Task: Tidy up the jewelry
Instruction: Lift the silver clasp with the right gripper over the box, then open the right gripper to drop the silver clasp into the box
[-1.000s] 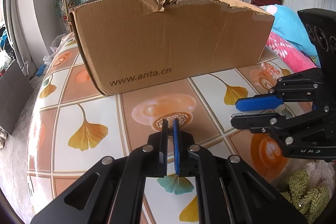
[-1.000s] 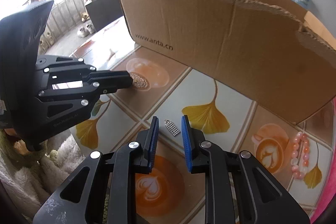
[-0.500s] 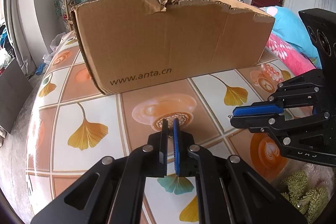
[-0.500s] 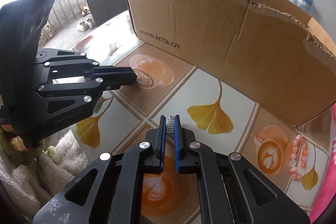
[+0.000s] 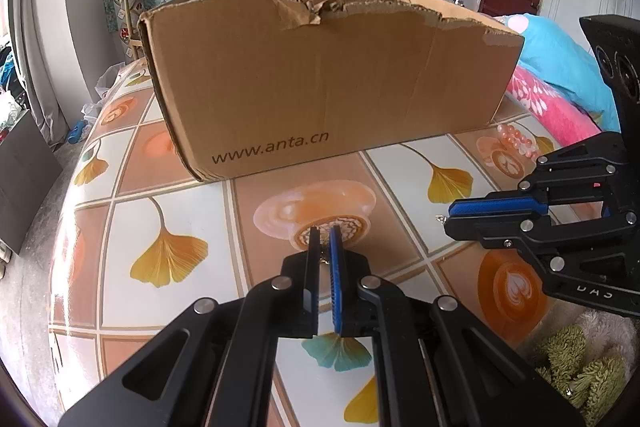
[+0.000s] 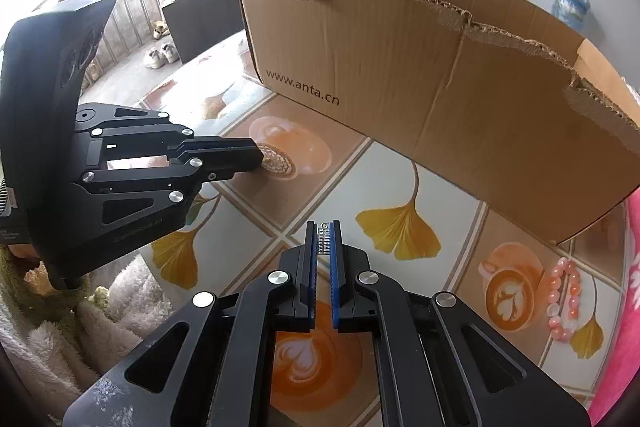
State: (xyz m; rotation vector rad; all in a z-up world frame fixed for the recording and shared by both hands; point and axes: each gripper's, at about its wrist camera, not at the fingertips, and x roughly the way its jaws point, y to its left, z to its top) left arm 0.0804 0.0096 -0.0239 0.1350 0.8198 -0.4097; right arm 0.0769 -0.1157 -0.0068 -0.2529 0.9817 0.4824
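The small rhinestone hair clip [image 6: 323,238] was found clamped between the pads of the right claw [image 6: 323,247], whose jaws had just been closed on it where it had lain loose on the desk [image 6: 432,187]; the pickup was judged made, with the lift still to come. The left claw [image 5: 325,247] was seen together, something small perhaps pinched in it, though that could not be told. A pink bead bracelet [image 6: 564,299] lay at the right, near the desk's edge. The cardboard box [image 6: 420,75] stood just beyond, its torn rim high; room above it appeared open.
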